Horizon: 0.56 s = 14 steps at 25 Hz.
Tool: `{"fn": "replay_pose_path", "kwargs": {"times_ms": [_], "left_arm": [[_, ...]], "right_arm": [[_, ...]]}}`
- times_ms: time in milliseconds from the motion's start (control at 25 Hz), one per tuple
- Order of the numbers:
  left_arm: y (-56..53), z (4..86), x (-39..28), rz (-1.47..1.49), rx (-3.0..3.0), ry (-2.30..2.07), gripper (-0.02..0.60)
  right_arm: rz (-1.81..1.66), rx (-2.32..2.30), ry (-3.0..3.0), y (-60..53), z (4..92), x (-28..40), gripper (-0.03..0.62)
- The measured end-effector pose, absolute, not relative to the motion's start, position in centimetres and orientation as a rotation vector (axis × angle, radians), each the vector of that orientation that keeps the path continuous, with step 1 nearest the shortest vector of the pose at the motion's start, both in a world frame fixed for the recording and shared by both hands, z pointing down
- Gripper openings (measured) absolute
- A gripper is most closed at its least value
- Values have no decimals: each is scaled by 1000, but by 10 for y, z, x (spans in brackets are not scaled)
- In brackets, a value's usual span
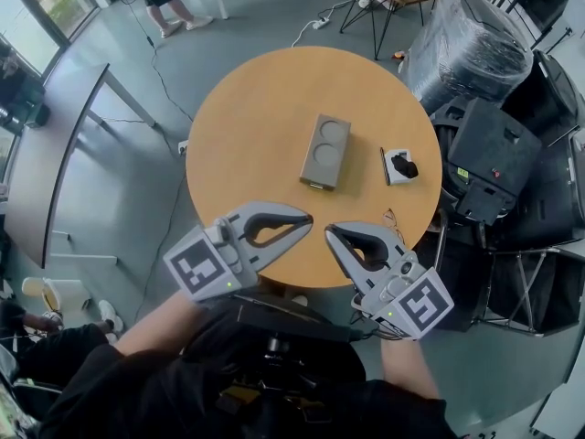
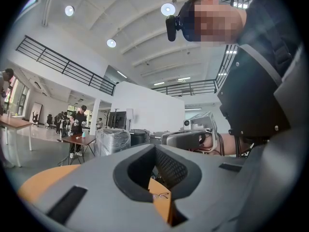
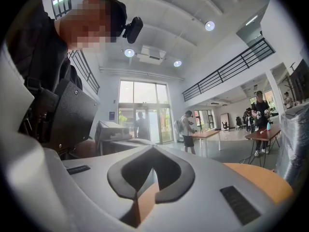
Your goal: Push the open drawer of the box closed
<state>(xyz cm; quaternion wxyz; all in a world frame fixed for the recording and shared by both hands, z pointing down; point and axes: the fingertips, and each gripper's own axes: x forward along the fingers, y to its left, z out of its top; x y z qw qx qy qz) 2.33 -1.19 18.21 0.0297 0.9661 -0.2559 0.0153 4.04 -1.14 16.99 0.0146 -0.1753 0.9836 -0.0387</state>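
Note:
A grey oblong box (image 1: 325,150) with two round hollows in its top lies near the middle of the round wooden table (image 1: 247,108). At its near end a thin drawer front (image 1: 320,186) sticks out slightly. My left gripper (image 1: 308,219) hovers over the table's near edge, jaws shut and holding nothing. My right gripper (image 1: 330,232) sits beside it, also shut and empty. Both are well short of the box and point toward each other. The box does not show in either gripper view; the left gripper (image 2: 154,148) and the right gripper (image 3: 153,147) each show closed tips.
A small white tray with a black object (image 1: 400,165) lies right of the box. A plastic-wrapped bundle (image 1: 475,39) and black equipment cases (image 1: 498,154) crowd the table's right side. A grey desk (image 1: 55,144) stands to the left.

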Motion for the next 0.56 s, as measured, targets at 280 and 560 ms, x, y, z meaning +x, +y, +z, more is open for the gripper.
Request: {"fn": "replay_pose_path", "kwargs": {"times_ms": [280, 560], "left_arm": [[-8, 187, 21, 53, 2976, -786, 31], [-6, 191, 21, 71, 2972, -775, 31]], "right_arm": [[-122, -556, 3065, -9, 175, 39, 8], [-121, -561, 3065, -8, 177, 35, 8]]}}
